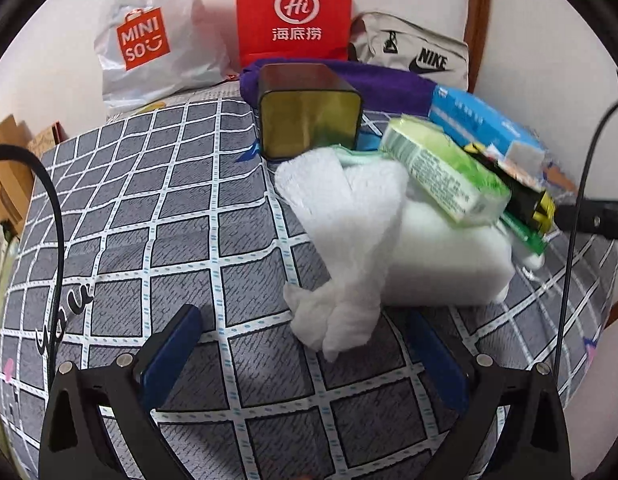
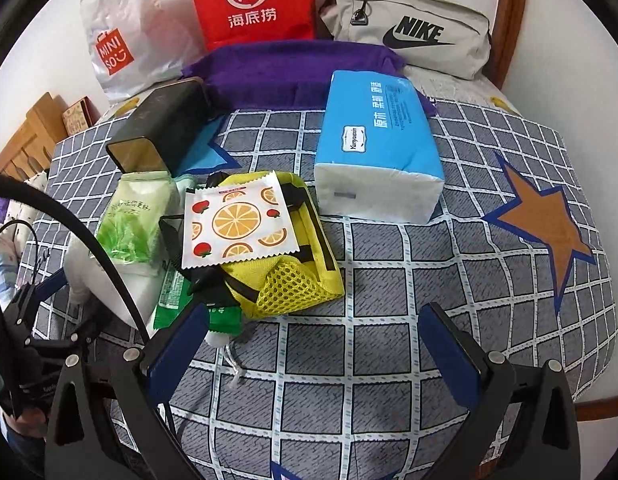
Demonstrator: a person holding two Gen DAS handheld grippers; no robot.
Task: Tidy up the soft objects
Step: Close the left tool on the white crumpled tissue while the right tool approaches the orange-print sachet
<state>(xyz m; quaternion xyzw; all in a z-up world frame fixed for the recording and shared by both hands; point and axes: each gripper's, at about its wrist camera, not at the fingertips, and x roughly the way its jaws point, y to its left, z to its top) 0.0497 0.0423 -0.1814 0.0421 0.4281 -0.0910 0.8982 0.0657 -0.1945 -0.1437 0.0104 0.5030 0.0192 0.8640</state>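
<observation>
A white towel (image 1: 349, 232) lies crumpled on the checked bed cover, draped over a white sponge block (image 1: 441, 264). Its twisted end lies just beyond the open fingers of my left gripper (image 1: 305, 328), which holds nothing. A green wipes pack (image 1: 441, 172) leans on the block. In the right wrist view a yellow mesh pouch (image 2: 293, 280) with an orange-print sachet (image 2: 237, 220) on it lies just ahead of my right gripper (image 2: 309, 328), open and empty. A blue tissue pack (image 2: 377, 144) stands beyond. A purple towel (image 2: 293, 72) lies at the back.
A dark gold tin (image 1: 309, 116) lies behind the towel. A Miniso bag (image 1: 149, 40), a red paper bag (image 1: 293, 12) and a grey Nike pouch (image 2: 409, 28) stand against the wall. Black cables cross the left of both views. Open cover (image 2: 449, 272) lies to the right.
</observation>
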